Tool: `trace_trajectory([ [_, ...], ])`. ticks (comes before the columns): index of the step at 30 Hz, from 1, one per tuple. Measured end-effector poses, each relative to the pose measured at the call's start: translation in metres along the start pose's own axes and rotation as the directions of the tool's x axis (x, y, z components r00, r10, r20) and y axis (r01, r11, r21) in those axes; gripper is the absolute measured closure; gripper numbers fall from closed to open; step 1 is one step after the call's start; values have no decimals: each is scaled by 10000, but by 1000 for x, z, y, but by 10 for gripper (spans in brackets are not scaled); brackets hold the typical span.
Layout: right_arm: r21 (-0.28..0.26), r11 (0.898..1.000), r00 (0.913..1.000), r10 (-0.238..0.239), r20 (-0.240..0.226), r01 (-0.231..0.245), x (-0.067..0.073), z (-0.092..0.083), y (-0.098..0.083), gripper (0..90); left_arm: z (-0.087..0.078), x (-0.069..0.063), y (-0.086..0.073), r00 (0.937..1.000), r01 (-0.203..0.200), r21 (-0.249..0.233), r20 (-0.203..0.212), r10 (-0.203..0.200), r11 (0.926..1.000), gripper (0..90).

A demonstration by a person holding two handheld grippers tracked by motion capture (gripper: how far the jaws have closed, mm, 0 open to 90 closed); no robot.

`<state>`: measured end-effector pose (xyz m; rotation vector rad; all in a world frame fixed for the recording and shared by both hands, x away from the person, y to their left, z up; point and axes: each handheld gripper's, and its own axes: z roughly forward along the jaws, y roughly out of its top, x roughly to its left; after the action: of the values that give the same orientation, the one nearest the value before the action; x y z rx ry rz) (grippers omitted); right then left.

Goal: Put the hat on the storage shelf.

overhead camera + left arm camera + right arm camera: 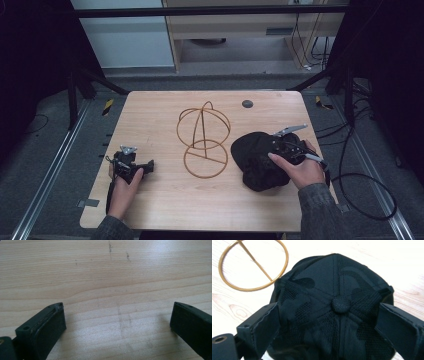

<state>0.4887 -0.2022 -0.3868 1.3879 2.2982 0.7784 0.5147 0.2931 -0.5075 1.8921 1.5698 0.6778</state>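
Note:
A black mesh cap (pixel 255 162) lies crown-up on the right part of the wooden table (pixel 150 115). My right gripper (pixel 274 150) is over it. In the right gripper view the jaws stand open (pixel 328 312) on either side of the cap's crown (pixel 329 277), with the top button (pixel 340 304) between them. A gold wire hat stand (pixel 204 142) with a dome and a ring base stands at the table's middle; its ring (pixel 255 260) lies just beyond the cap. My left gripper (pixel 147 166) rests at the table's front left, open (pixel 117 312) over bare wood.
A small grey round disc (pixel 247 104) sits in the table top near its back edge. Black cables (pixel 367 200) loop on the floor to the right of the table. Dark frame bars (pixel 100 82) run behind the table.

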Motion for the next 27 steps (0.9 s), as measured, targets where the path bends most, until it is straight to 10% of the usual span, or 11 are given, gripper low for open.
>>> trace_trajectory([
  [12, 433, 9989, 9991, -170, -399, 188, -8, 11, 0, 96, 0, -2, 0, 10000, -46, -5, 47, 46, 10000, 0],
  [27, 762, 9971, 9952, 146, -973, -71, -24, 16, -12, 407, 1, -4, 1, 9998, -130, 4, 123, 130, 9999, 0],
])
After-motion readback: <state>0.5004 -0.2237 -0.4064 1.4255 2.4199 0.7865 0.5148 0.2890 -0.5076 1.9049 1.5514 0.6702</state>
